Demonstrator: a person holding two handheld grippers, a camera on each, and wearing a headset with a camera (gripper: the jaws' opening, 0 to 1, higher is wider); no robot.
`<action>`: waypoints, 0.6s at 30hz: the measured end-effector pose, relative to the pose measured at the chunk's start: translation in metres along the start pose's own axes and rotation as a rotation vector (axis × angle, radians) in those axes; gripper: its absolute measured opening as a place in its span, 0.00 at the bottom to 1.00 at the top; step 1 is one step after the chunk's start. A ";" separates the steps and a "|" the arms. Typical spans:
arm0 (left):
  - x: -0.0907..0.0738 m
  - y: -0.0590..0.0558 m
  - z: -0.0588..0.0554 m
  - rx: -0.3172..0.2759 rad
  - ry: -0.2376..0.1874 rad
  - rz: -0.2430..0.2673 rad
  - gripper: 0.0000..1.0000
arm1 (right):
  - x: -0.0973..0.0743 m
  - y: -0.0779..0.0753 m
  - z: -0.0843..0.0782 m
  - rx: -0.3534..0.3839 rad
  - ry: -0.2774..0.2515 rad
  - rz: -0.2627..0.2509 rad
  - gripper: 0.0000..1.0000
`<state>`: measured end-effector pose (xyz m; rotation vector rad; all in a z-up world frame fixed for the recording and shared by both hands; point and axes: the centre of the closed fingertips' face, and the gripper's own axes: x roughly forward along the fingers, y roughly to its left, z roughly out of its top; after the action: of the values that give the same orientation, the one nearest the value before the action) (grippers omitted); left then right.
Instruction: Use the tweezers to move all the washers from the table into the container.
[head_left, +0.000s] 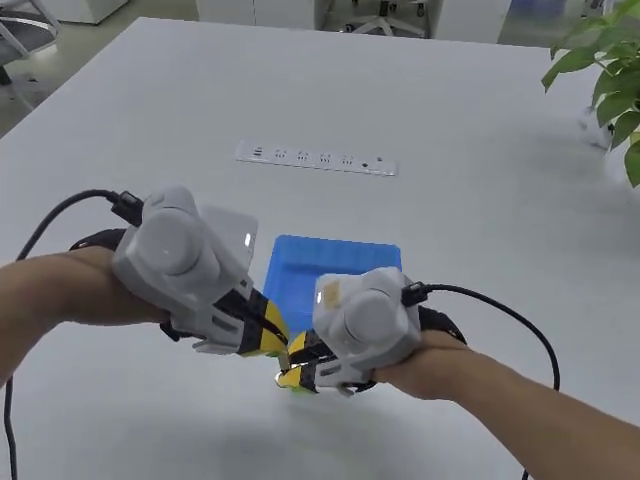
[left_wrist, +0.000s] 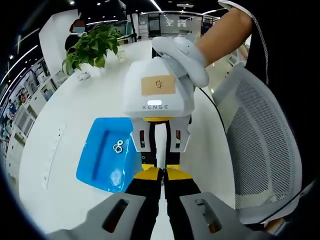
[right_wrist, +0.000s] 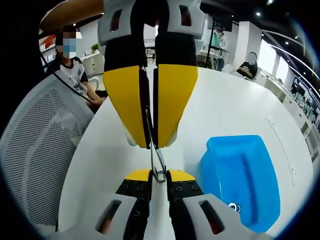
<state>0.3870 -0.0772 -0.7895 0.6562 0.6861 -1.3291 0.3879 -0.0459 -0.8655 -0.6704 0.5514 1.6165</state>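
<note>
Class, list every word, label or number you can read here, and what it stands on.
"XENSE": white housing of the right claw.
Tan label on that housing: handwritten mark, unclear.
Power strip: markings too small to read.

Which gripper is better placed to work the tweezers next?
Probably left: the tweezers lie lengthwise between the left gripper's yellow jaws, while the right gripper pinches just their end, beside the blue container.
</note>
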 end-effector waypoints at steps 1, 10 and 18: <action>0.000 0.001 -0.001 -0.002 0.002 0.002 0.05 | 0.000 0.000 0.000 0.000 -0.002 0.001 0.13; -0.005 0.001 -0.004 -0.022 -0.002 0.009 0.05 | 0.002 0.001 0.006 -0.007 -0.014 0.011 0.13; -0.005 -0.002 -0.005 -0.028 -0.002 0.009 0.05 | 0.006 0.004 0.006 -0.007 -0.011 0.020 0.13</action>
<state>0.3843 -0.0704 -0.7888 0.6342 0.6985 -1.3095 0.3824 -0.0382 -0.8655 -0.6627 0.5454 1.6407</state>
